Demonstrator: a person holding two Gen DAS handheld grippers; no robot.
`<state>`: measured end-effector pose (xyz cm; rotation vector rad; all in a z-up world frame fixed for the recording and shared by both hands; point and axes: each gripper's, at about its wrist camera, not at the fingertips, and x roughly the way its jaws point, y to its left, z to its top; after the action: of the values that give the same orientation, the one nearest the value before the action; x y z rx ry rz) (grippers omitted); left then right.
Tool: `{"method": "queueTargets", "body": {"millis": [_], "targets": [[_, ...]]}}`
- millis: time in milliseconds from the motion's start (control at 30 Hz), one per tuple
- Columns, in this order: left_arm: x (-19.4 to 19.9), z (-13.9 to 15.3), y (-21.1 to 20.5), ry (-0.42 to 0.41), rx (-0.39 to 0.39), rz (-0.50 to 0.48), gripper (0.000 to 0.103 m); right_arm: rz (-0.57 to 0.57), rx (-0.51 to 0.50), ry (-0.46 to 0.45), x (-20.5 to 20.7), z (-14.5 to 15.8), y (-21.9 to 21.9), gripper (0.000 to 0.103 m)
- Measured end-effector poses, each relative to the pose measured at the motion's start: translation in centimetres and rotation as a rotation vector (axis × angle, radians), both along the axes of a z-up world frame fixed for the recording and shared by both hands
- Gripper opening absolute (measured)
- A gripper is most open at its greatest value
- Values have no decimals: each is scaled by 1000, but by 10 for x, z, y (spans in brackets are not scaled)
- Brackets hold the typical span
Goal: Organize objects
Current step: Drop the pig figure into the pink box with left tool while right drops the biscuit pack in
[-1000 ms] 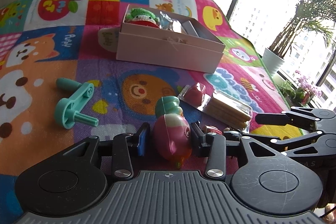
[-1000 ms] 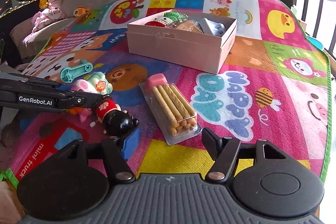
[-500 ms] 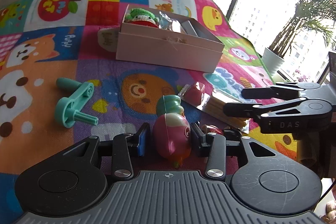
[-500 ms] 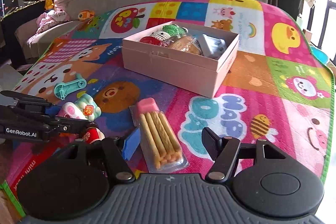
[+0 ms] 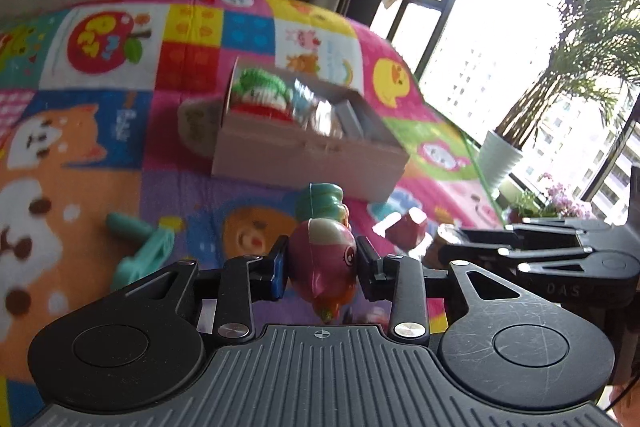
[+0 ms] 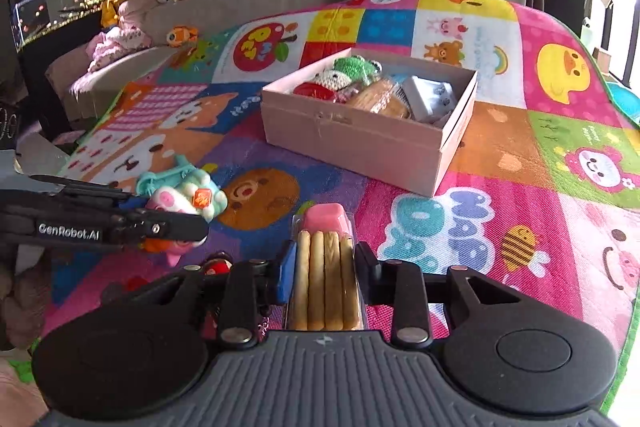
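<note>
My left gripper (image 5: 322, 263) is shut on a pink and teal pig toy (image 5: 324, 259) and holds it above the play mat; the toy also shows in the right wrist view (image 6: 184, 199). My right gripper (image 6: 325, 263) is shut on a clear pack of biscuit sticks with a pink dip cup (image 6: 325, 267). The open pink box (image 6: 372, 131) stands farther back on the mat, holding a crocheted green toy (image 6: 356, 67), snacks and a silver packet. The box also shows in the left wrist view (image 5: 304, 151).
A teal roller toy (image 5: 140, 247) lies on the mat to the left. A small red and black doll (image 6: 216, 267) lies beside my right gripper's left finger. A sofa with plush toys (image 6: 132, 19) stands at the back left. A window and potted plant (image 5: 504, 155) are right.
My left gripper lifted the pig toy off the mat. My right gripper moved left over the biscuit pack and closed on it, and the doll is now beside it.
</note>
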<state>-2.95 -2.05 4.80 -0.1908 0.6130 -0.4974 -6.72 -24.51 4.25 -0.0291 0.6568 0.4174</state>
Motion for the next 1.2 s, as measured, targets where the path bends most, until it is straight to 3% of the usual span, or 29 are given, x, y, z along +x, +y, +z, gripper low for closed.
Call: {"method": "queueTargets", "body": {"millis": [100, 200, 333, 433, 533, 733, 967, 1100, 1200], "targets": [[31, 32, -11, -103, 1, 11, 39, -51, 31, -44, 2, 17, -14, 31], [83, 52, -28, -139, -48, 7, 39, -96, 61, -67, 12, 25, -27, 31], [165, 58, -57, -35, -198, -35, 41, -125, 67, -79, 29, 27, -36, 31], [217, 42, -84, 64, -144, 37, 39, -143, 66, -70, 44, 24, -41, 31], [237, 26, -89, 50, -89, 101, 39, -164, 61, -51, 56, 18, -44, 31], [222, 23, -50, 4, -115, 92, 39, -202, 84, -40, 77, 17, -46, 31], [140, 38, 12, -100, -105, 98, 39, -324, 144, -84, 140, 33, -30, 31], [96, 32, 42, -122, -76, 122, 39, -403, 152, -12, 193, 14, -14, 31], [70, 18, 64, -94, -96, 143, 39, -424, 118, -14, 200, 4, 2, 33]]}}
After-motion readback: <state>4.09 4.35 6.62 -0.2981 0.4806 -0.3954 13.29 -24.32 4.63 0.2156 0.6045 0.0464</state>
